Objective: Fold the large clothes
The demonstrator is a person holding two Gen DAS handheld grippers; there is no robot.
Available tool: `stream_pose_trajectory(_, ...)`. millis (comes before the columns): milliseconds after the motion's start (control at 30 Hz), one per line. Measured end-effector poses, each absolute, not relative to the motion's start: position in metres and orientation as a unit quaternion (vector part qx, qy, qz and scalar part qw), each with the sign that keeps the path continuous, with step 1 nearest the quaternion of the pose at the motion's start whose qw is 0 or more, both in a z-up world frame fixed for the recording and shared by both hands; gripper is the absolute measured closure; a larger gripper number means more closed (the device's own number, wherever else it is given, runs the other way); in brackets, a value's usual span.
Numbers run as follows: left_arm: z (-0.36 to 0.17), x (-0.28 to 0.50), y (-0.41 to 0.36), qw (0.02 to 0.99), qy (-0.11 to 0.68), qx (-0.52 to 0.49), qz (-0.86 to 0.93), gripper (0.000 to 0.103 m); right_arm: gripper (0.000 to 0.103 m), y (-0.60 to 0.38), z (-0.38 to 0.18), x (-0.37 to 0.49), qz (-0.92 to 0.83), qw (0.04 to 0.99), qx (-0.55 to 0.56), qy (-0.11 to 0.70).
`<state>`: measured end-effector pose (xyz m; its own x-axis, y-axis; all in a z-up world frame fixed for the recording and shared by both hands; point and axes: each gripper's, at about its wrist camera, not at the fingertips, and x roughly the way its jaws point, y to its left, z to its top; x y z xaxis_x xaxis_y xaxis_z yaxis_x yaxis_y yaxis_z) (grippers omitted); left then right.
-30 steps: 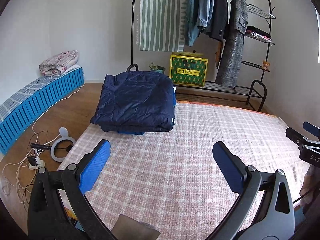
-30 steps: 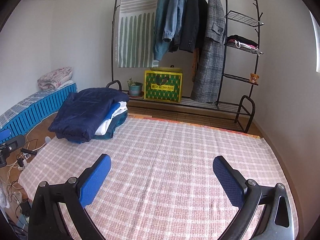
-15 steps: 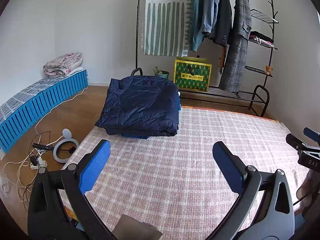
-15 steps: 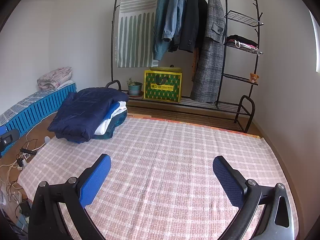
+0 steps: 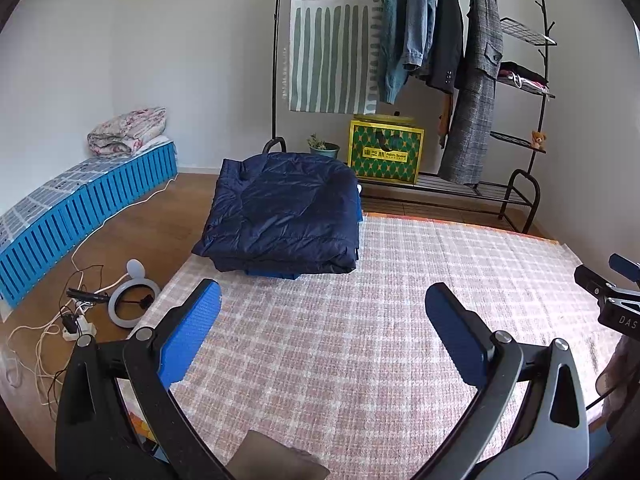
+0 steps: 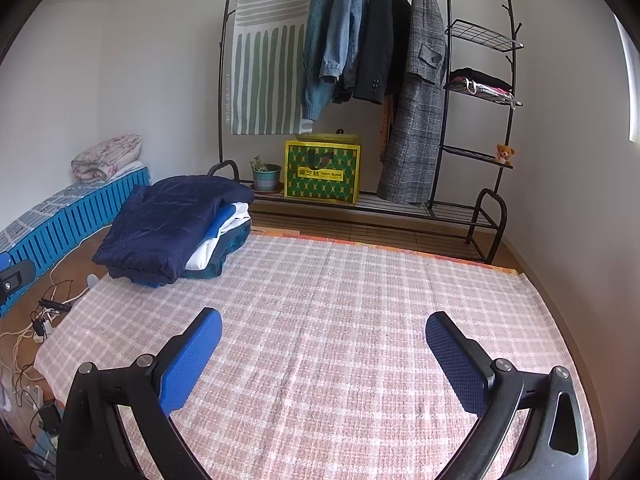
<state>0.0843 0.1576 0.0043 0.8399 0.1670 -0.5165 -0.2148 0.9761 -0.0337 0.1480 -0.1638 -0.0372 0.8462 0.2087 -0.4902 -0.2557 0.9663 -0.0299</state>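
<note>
Folded navy jacket topping a clothes stack at the checked rug's far left corner, left tongs wide and empty above the rug, right tongs likewise spread, holding nothing

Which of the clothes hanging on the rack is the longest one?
The grey checked coat, at the right end of the hanging row. It reaches nearly down to the rack's bottom shelf, while the denim jackets and black jacket end much higher.

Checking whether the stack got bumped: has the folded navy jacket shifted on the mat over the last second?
No. In the right wrist view the navy jacket keeps its place beside the potted plant at the mat's far left corner.
</note>
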Motion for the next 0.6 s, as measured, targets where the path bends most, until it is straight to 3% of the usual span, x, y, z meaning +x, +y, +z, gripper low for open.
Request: stream_pose_trajectory(600,0.0092,0.084,0.1578,0.959,0.256,-0.037,0.116,0.0,0.0,-0.1624,-0.0395,0.1464,0.116,0.96,-0.054,0.249)
